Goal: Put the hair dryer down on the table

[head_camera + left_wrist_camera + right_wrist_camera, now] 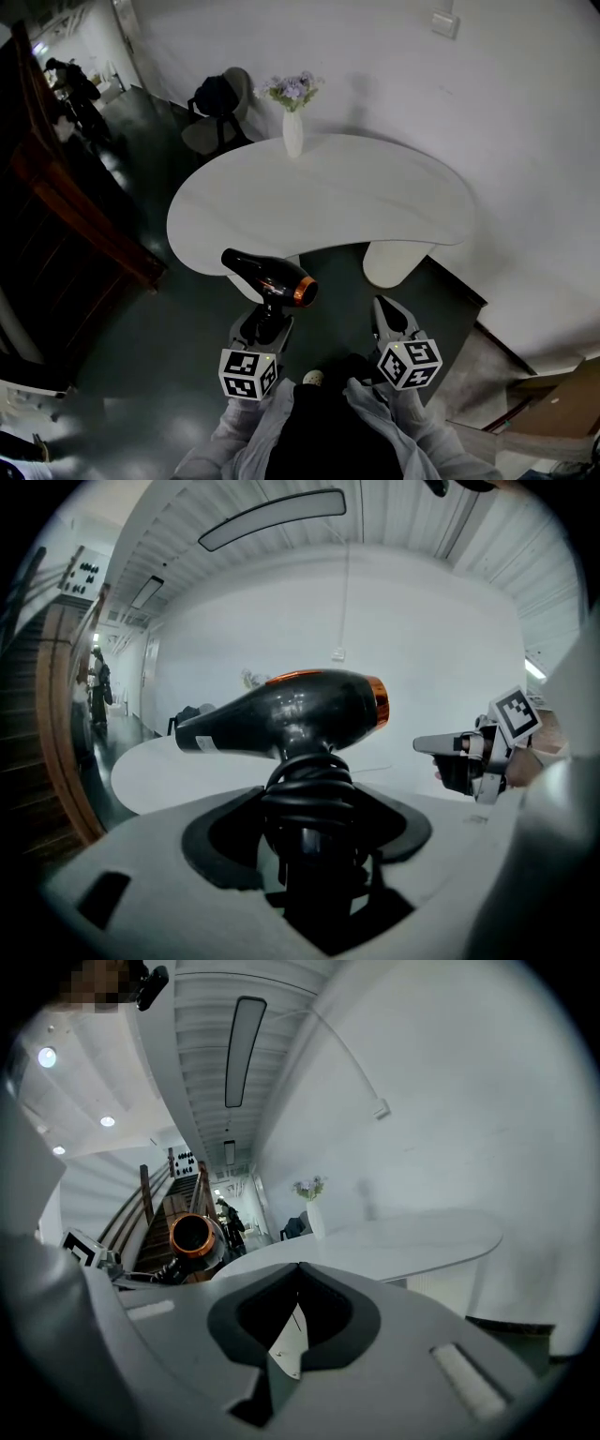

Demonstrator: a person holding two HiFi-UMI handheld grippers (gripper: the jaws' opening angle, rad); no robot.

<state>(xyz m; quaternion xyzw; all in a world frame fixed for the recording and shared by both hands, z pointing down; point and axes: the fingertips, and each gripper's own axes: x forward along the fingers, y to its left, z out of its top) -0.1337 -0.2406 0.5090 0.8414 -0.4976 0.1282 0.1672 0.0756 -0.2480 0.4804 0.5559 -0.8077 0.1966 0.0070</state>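
Note:
A black hair dryer [267,272] with an orange rear ring is held upright in the air just before the near edge of the white curved table [356,197]. My left gripper [266,321] is shut on its handle, where the cord is coiled. In the left gripper view the hair dryer [291,710] fills the middle, nozzle pointing left, above my left gripper [305,813]. My right gripper [386,314] hangs to the right, shut with nothing in it. The right gripper view shows its jaws [300,1269] meeting at the tip, with the hair dryer [192,1237] at the left.
A white vase of pale flowers [292,131] stands at the table's far edge. A chair with a dark bag [217,108] is behind it. A wooden staircase [75,225] runs along the left, a white wall [525,141] along the right, and a brown box [562,403] sits bottom right.

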